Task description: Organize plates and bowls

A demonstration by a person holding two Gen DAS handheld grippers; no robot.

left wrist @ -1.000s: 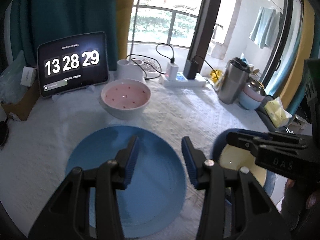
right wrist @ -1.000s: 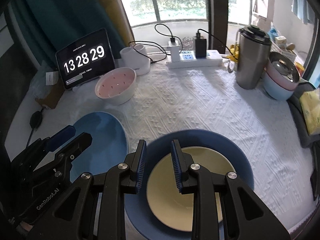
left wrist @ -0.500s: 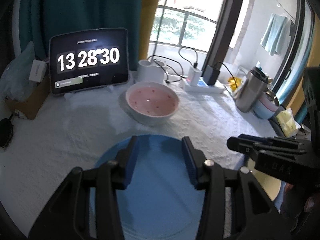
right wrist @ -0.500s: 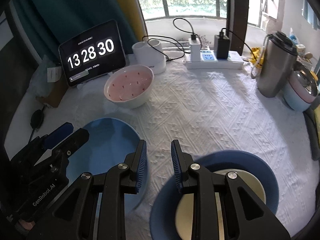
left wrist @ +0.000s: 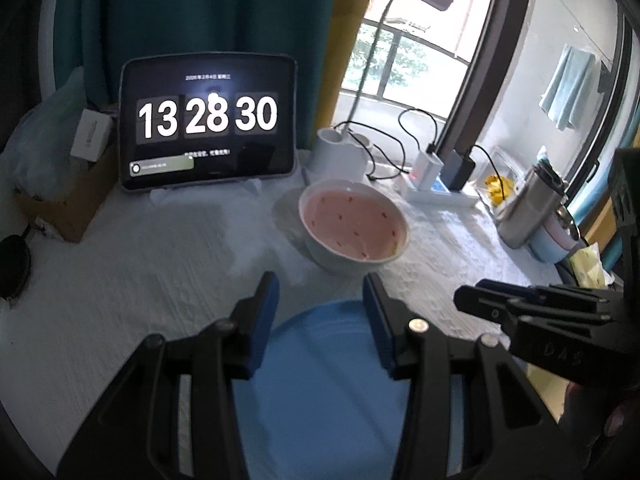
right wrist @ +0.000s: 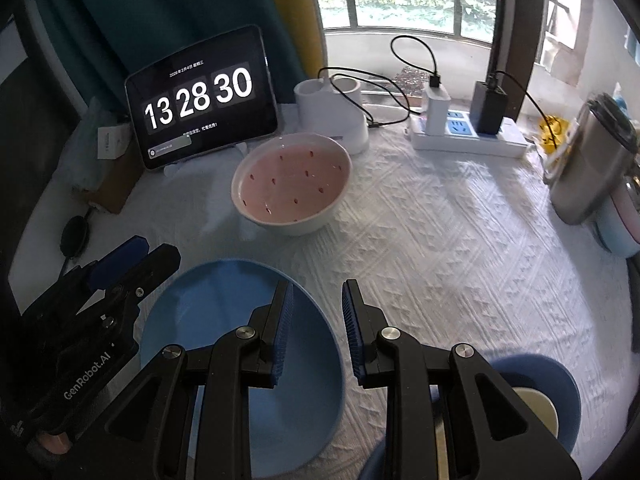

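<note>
A pink bowl with red specks (left wrist: 354, 228) (right wrist: 292, 182) stands on the white cloth in front of the tablet. A light blue plate (left wrist: 320, 380) (right wrist: 240, 340) lies near the front edge. A darker blue plate with a cream plate on it (right wrist: 536, 400) lies at the front right. My left gripper (left wrist: 320, 300) is open and empty above the light blue plate's far rim. My right gripper (right wrist: 316, 304) is open and empty, between the two blue plates. Each gripper shows in the other's view, the right one (left wrist: 500, 300) and the left one (right wrist: 136, 256).
A tablet showing a clock (right wrist: 200, 96) leans at the back left. A white cup holder (right wrist: 332, 112), a power strip with chargers (right wrist: 468, 132), a steel flask (right wrist: 592, 168) and stacked bowls (left wrist: 556, 240) line the back and right. A cardboard box (left wrist: 68, 204) sits at the left.
Both grippers have pulled back and tilted up towards the pink bowl. The plates have slid lower in both views. The jaws stay open.
</note>
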